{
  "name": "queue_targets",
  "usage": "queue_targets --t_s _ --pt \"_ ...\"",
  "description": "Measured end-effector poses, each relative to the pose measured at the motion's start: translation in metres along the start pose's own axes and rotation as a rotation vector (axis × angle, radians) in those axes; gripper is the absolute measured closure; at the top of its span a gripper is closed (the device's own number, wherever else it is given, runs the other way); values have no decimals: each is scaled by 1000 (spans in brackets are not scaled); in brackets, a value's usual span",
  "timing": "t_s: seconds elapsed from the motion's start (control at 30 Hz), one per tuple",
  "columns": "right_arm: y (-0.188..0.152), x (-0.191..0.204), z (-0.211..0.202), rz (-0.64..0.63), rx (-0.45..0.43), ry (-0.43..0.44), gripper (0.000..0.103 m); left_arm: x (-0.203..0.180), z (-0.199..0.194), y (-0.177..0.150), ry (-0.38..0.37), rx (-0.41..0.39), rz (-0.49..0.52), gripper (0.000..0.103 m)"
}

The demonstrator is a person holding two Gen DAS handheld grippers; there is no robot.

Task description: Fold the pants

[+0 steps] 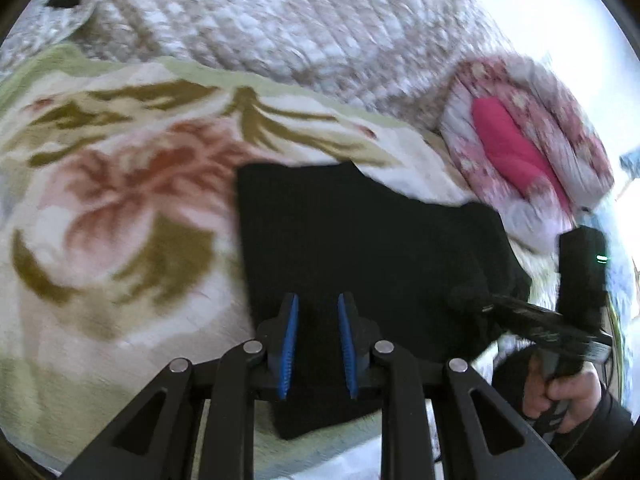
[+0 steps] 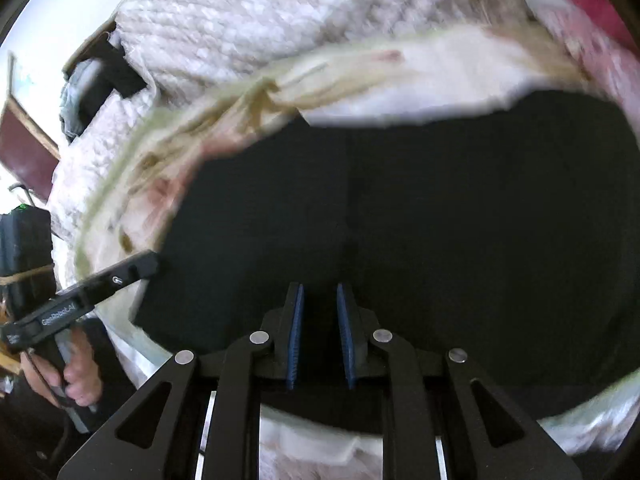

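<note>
Black pants lie partly folded on the floral blanket of the bed; both tongs hover released above them.

The pants [image 1: 360,248] form a compact dark shape on the floral blanket [image 1: 120,208], near its front edge; the left tongs [image 1: 318,344] and the right tongs [image 2: 320,336] are both parted, grasping nothing; I judge a fold is in hand, and the next move calls for pinching an edge; the quilt [image 1: 260,12] behind and the pink bedding [image 1: 520,140] limit the room on that side.
</note>
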State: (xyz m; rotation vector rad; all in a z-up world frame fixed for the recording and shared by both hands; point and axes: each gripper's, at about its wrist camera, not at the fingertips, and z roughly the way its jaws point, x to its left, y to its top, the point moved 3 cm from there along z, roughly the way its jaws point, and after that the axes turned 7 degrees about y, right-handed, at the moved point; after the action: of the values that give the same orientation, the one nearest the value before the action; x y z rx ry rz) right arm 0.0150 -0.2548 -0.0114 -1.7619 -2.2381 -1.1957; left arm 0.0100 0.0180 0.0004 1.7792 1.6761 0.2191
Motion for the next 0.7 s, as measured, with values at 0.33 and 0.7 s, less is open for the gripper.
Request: queue_targets --t_s 0.33,0.7 --pt "-16 -3 -22 2 -8 -54 86 -6 1 -26 14 11 47 78" --pt "3 -72 -117 242 -222 -204 51 -8 0 -28 45 14 59 76"
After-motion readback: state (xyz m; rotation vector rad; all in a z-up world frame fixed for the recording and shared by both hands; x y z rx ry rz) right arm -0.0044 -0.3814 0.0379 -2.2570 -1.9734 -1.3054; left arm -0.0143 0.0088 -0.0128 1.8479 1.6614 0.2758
